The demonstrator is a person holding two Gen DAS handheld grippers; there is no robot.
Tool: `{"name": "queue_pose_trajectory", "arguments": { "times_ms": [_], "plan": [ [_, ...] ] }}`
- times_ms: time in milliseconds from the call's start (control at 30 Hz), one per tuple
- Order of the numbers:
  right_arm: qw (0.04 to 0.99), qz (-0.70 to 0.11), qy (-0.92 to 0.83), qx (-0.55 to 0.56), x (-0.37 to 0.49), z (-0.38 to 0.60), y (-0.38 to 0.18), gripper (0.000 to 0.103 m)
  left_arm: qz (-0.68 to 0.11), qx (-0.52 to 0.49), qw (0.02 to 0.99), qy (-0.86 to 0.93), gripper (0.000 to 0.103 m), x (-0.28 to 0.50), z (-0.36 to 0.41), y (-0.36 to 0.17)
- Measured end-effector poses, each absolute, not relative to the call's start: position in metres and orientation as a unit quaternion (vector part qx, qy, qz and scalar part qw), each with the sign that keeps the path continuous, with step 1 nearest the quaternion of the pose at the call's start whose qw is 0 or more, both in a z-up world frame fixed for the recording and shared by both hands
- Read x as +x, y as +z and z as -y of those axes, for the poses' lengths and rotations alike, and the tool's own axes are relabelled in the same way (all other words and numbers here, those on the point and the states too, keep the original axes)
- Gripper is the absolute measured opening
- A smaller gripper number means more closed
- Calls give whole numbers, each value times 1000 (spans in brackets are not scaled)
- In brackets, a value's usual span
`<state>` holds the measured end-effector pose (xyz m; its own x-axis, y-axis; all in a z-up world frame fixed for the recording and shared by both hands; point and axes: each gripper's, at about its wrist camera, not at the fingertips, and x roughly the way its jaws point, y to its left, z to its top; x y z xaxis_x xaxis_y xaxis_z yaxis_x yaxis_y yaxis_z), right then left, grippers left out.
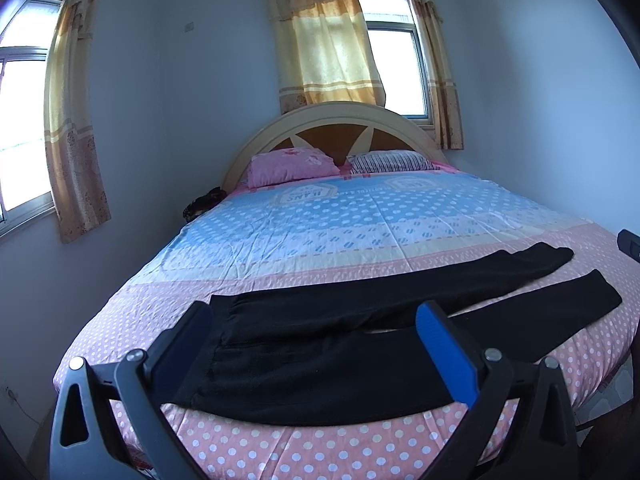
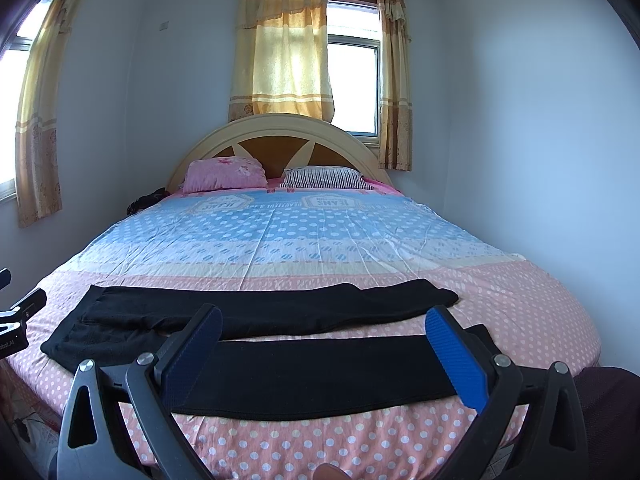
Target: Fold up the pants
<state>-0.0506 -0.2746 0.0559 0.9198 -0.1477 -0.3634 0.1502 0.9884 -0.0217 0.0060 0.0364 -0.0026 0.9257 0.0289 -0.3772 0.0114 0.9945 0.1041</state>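
Figure: Fold pants, opening stage. A pair of black pants (image 1: 360, 320) lay spread flat across the foot of the bed (image 1: 320, 232), filling the lower half of both views. The waistband sat at the lower left of each frame; the two legs ran toward the right, parted by a narrow gap of pink dotted bedspread (image 2: 320, 440). In the left wrist view the left tongs (image 1: 316, 344) stood wide open over the waist end, holding nothing. In the right wrist view the right tongs (image 2: 324, 344) likewise stood wide open, framing the nearer leg (image 2: 320, 372) in the lower centre, with the farther leg (image 2: 280, 308) just above it in the frame. Whether either pair touched the cloth could not be told. Pink and striped pillows (image 2: 280, 174) rested against the headboard (image 2: 276, 136) in the middle of the frame, well apart from the garment.

Judged from this layout, no fold had yet been made; the step in hand was the approach for a first grasp. The next move would likely call for both tongs to descend, pinch one leg's edge at waist and hem, and carry it over the other.
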Motion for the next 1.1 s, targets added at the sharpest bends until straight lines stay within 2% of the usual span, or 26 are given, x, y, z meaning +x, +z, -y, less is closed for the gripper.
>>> {"name": "queue_pose_trajectory", "arguments": {
  "times_ms": [1100],
  "plan": [
    [978,-195,-76,0,-46,272,48,102,-198,53,979,10,103,9,-38,-10]
  ]
}}
